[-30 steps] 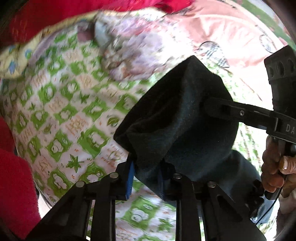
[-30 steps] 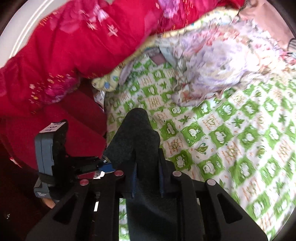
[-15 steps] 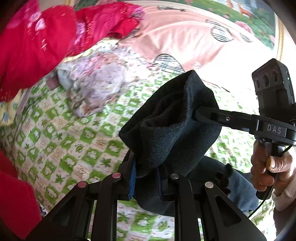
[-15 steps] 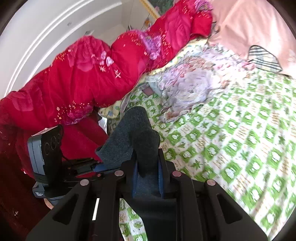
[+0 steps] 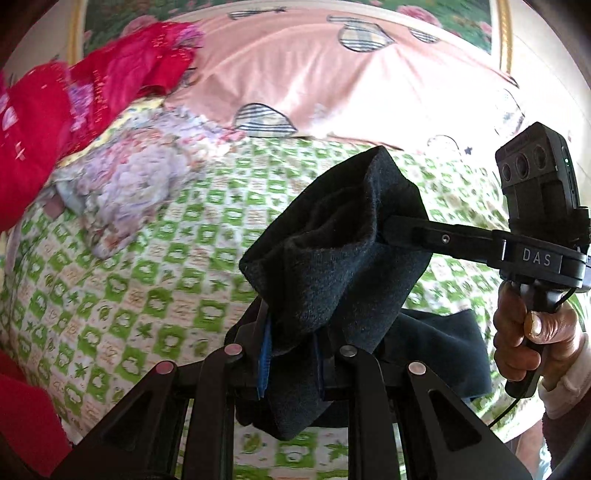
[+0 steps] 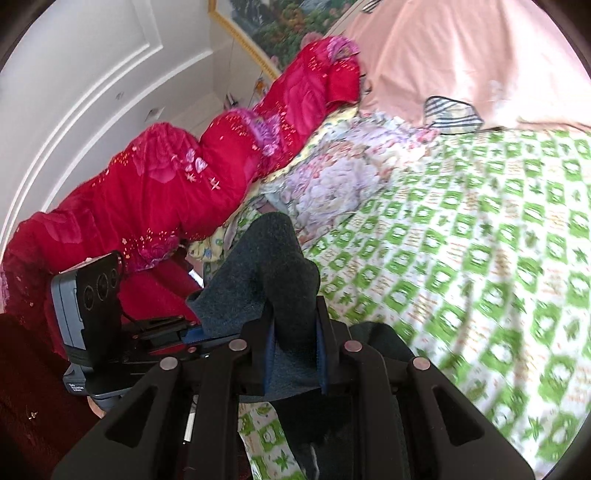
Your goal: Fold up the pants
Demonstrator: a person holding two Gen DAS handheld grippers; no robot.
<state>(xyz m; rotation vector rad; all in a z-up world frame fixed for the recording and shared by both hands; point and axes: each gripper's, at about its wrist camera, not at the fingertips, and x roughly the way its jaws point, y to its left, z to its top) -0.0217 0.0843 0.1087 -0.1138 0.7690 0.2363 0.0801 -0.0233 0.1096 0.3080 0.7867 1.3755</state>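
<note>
The dark navy pants (image 5: 332, 258) hang bunched between both grippers, lifted above the green-and-white patterned bed sheet (image 5: 147, 295). My left gripper (image 5: 291, 354) is shut on one edge of the pants. My right gripper (image 6: 293, 354) is shut on another edge of the same pants (image 6: 258, 280); in the left wrist view it comes in from the right (image 5: 391, 229), held by a hand (image 5: 524, 343). The rest of the pants trails down onto the sheet (image 5: 443, 350). The left gripper's body shows in the right wrist view (image 6: 96, 306).
A red quilt (image 6: 184, 184) is heaped along the left side of the bed. A crumpled floral cloth (image 5: 136, 184) lies on the sheet beyond the pants. A pink pillow cover (image 5: 332, 81) lies at the head. A framed picture (image 6: 295, 22) hangs on the wall.
Both grippers have lifted and tilted up with the pants in their grip. More of the bed head, pink cover and wall has come into view.
</note>
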